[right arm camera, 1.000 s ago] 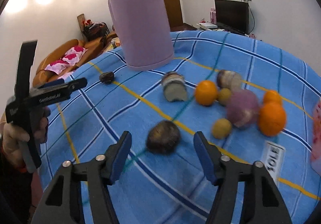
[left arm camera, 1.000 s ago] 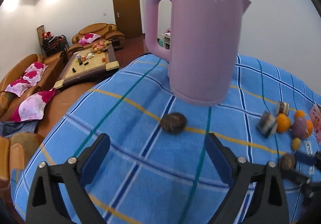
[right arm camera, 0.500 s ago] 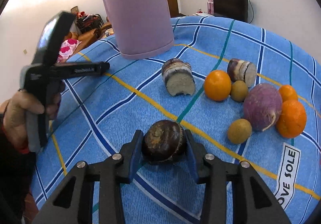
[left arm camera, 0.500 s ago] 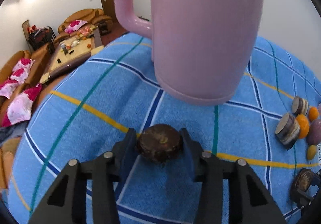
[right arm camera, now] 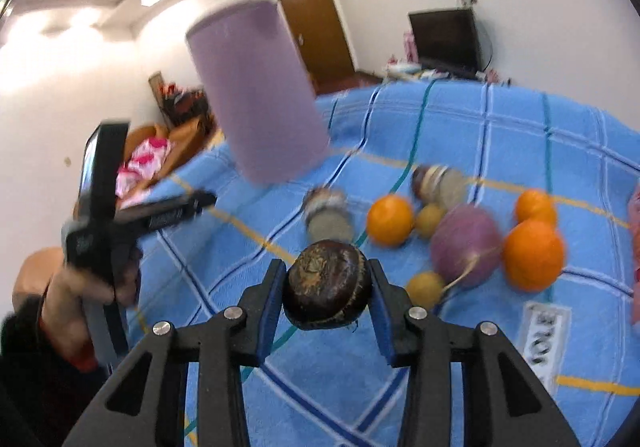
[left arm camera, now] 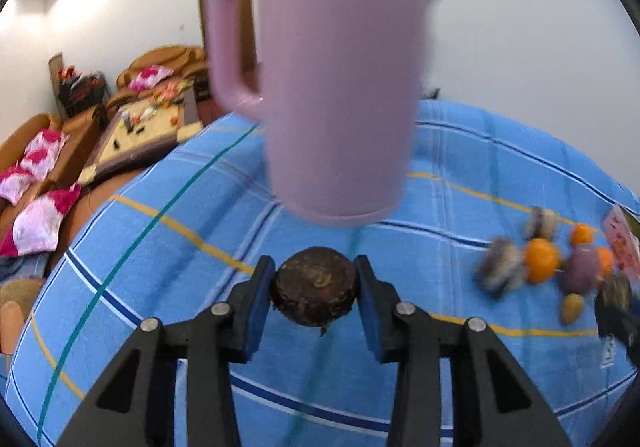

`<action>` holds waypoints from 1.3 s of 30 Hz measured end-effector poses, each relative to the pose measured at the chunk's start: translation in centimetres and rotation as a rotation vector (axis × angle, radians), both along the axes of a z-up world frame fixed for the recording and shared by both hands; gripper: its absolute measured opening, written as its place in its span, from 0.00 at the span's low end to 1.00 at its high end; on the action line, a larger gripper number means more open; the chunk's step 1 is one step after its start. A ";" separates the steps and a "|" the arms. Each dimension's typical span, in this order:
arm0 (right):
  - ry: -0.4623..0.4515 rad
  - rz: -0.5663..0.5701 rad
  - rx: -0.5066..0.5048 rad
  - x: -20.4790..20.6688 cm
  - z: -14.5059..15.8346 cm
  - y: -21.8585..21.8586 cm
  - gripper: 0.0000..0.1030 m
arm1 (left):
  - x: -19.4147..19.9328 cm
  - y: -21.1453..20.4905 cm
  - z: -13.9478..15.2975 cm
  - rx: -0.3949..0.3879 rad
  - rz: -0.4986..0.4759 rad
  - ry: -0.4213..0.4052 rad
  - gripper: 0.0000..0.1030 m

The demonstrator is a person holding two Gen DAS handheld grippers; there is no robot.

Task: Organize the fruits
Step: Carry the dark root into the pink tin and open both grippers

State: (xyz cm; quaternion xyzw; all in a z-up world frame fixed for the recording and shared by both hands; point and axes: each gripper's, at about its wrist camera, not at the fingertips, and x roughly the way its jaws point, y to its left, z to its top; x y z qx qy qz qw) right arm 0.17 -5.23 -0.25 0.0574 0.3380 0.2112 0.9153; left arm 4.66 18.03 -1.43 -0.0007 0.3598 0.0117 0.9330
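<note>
My left gripper (left arm camera: 315, 293) is shut on a dark brown round fruit (left arm camera: 314, 291), held just above the blue checked cloth (left arm camera: 160, 267) in front of the pink kettle (left arm camera: 332, 79). My right gripper (right arm camera: 327, 289) is shut on a second dark brown fruit (right arm camera: 327, 283), lifted off the cloth. Beyond it lie oranges (right arm camera: 390, 220), a purple round fruit (right arm camera: 466, 241), small yellow-green fruits (right arm camera: 425, 289) and two cut striped pieces (right arm camera: 328, 215). In the right wrist view the left gripper (right arm camera: 204, 201) shows at the left, held by a hand (right arm camera: 68, 287).
The tall pink kettle (right arm camera: 256, 95) stands on the cloth behind both grippers. A printed label (right arm camera: 544, 339) lies on the cloth at the right. Sofas with pink cushions (left arm camera: 36, 207) and a low table (left arm camera: 144, 131) lie past the table's left edge.
Both grippers closed on their dark fruits, which lay on the cloth between open jaws a second ago. Each has since drawn back, and the right fruit has come up off the cloth.
</note>
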 end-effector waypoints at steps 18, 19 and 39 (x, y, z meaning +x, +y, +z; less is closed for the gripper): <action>-0.118 -0.381 -0.141 -3.0 2.2 -18.4 0.41 | -3.6 -21.6 3.9 -0.014 -0.344 -0.093 0.41; -0.121 -0.396 -0.150 -3.1 2.1 -19.2 0.41 | -3.7 -23.1 4.1 -0.014 -0.367 -0.100 0.41; -0.027 -0.570 -0.156 -3.2 0.6 -31.6 0.41 | -2.5 -42.0 1.9 -0.062 -0.555 -0.097 0.41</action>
